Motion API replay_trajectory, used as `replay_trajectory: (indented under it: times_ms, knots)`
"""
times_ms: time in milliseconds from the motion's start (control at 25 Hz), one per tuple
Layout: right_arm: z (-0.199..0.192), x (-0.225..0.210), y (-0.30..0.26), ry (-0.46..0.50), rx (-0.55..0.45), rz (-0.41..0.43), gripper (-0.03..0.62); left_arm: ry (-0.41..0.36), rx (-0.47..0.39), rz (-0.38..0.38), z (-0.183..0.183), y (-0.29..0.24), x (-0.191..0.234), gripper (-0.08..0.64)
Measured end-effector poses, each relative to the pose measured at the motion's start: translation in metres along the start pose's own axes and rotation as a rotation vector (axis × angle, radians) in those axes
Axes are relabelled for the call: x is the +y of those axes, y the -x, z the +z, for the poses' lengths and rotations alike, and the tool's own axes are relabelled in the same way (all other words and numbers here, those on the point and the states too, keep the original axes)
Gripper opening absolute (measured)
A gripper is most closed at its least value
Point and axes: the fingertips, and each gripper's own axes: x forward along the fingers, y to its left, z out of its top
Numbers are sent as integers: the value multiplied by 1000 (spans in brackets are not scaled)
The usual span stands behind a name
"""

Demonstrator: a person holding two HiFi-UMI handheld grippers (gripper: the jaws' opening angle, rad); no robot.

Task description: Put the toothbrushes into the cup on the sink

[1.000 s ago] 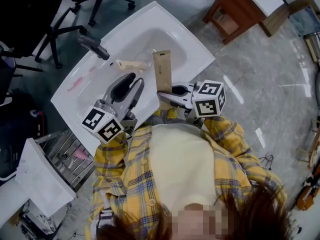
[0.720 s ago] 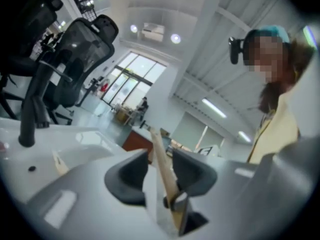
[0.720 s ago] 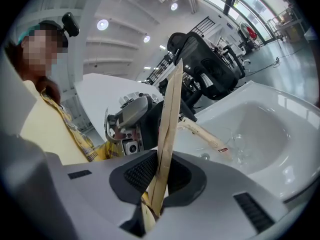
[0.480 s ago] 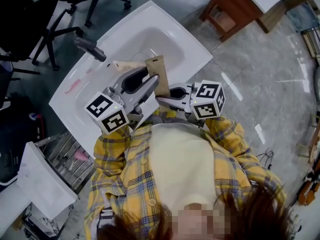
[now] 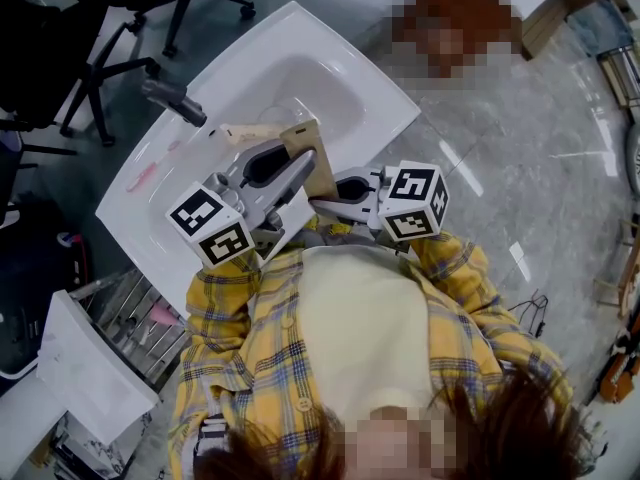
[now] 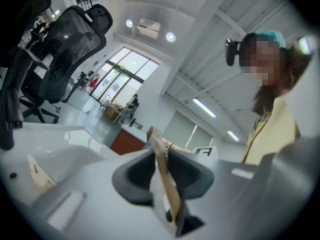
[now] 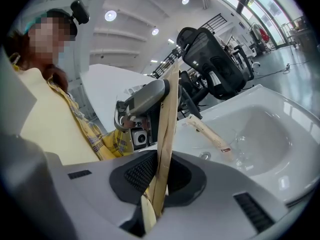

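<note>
The right tool (image 7: pixel 157 179) pinched the brown packet (image 5: pixel 306 146); the left tool (image 6: pixel 162 176) had just closed its jaws on it. Gentle, steady tearing seemed best.

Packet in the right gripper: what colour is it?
The packet is plain tan brown; clearest in the right gripper view.

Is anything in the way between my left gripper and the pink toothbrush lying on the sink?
Nothing on the sink lies between the left gripper and the pink toothbrush. But its jaws have just been closing on the brown packet, which the right gripper also grips.
</note>
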Motion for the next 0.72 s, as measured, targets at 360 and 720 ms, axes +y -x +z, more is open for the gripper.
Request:
replay_trajectory:
  times_ms: [360, 720]
  knots:
    - [-2, -9, 2, -10, -6, -50, 43, 39, -3, -61, 0, -3, -9, 43]
    - [5, -21, 7, -24, -36, -111, 52, -16, -17, 9, 11, 3, -6, 40]
